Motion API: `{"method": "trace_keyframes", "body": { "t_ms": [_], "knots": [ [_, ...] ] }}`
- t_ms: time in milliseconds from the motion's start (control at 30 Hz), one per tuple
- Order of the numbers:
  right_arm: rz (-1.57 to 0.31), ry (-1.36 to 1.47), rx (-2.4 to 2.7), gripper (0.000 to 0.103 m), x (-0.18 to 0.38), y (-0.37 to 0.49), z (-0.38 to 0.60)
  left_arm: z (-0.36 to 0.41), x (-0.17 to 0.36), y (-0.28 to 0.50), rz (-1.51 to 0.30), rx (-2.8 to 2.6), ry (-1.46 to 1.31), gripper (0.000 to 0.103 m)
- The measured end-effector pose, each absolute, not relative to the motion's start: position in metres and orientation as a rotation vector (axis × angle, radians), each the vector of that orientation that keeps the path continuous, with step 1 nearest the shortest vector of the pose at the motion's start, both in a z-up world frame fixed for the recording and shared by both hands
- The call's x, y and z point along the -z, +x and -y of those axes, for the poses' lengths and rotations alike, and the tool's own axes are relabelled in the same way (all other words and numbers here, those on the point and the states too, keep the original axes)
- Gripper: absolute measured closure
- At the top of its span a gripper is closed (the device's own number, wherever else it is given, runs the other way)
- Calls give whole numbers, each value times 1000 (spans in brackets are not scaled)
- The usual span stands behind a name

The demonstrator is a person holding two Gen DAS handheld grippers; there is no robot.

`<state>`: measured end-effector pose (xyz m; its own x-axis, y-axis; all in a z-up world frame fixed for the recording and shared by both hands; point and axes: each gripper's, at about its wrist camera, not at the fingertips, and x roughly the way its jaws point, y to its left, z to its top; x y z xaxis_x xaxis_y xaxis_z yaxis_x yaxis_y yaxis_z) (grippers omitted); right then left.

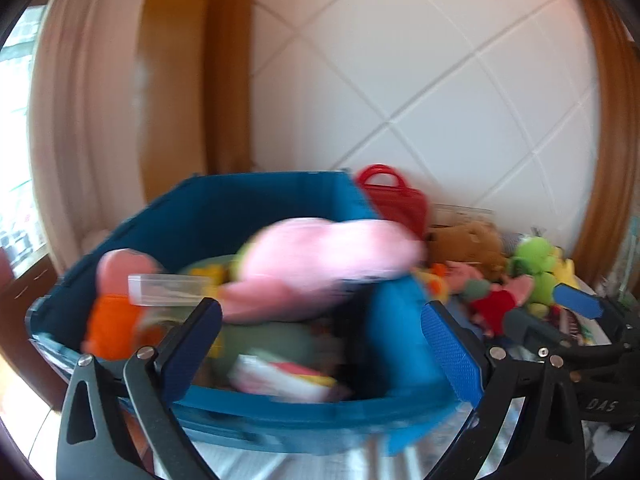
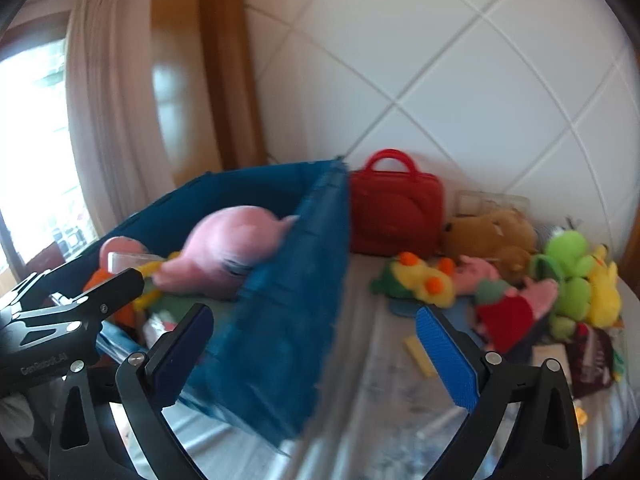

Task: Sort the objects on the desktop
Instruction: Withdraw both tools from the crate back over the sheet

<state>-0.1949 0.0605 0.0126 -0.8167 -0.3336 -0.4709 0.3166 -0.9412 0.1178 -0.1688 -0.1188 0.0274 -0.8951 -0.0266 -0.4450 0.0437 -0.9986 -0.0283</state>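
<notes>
A blue fabric bin (image 1: pixel 240 208) holds a heap of toys, with a big pink plush (image 1: pixel 320 256) lying on top. Beside it sit a clear plastic box (image 1: pixel 168 290) and an orange and pink toy (image 1: pixel 116 312). My left gripper (image 1: pixel 324 348) is open just in front of the bin's near wall, nothing between its fingers. My right gripper (image 2: pixel 316 360) is open too, straddling the bin's right wall (image 2: pixel 288 320) with nothing held. The pink plush (image 2: pixel 236 248) also shows in the right wrist view. Both views are blurred by motion.
Right of the bin, loose toys lie on a pale cloth (image 2: pixel 380 380): a red handbag (image 2: pixel 396 208), a brown plush (image 2: pixel 492 236), a green plush (image 2: pixel 568 256), a yellow plush (image 2: pixel 604 288) and a red and pink plush (image 2: pixel 508 312). A tiled wall stands behind, a curtain at the left.
</notes>
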Motion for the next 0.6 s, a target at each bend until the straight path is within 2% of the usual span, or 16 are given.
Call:
{"method": "trace_keyframes", "body": {
  "t_ms": [367,600],
  "knots": [
    [108,846,2836,0,18,-171,-245,-54,4,-171,-24,3145,868,2],
    [188,949,2922,0,40,-158,-328,-115,36,-193,44,3137,1075,2]
  ]
}}
